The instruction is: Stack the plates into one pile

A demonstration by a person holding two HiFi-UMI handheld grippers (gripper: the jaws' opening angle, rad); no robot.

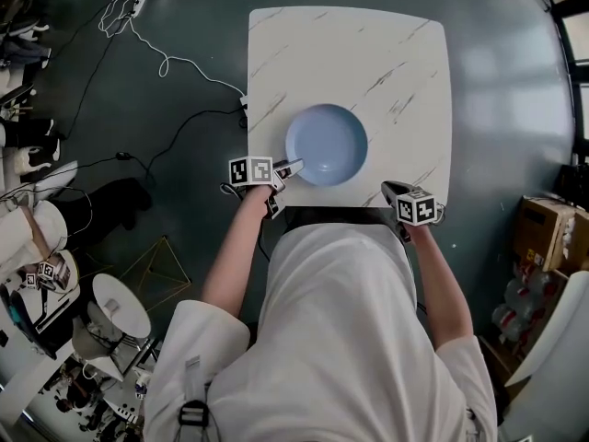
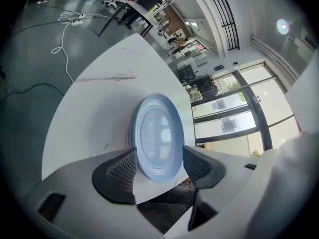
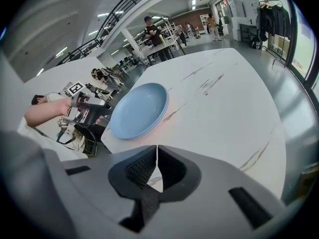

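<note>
Plates (image 1: 326, 144), pale blue and glossy, look stiff, slick, breakable and fairly heavy; the raised rim seems the place to pinch. They sit piled by the table's (image 1: 386, 53) near edge. The left gripper (image 2: 159, 153) gapes wide and empty just beside their rim. The right gripper (image 3: 155, 156), closed on nothing, hangs at the table's near-right corner, apart from them.

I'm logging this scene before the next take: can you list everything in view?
table: one, white marbled, centre
plates: one pile, blue, table's near side; number in the pile unclear
cable: one, white, floor left of table
box: one, brown, floor at right
left gripper: one, grey, open, at the pile's near rim
right gripper: one, grey, shut, empty, at table's near right corner
</note>
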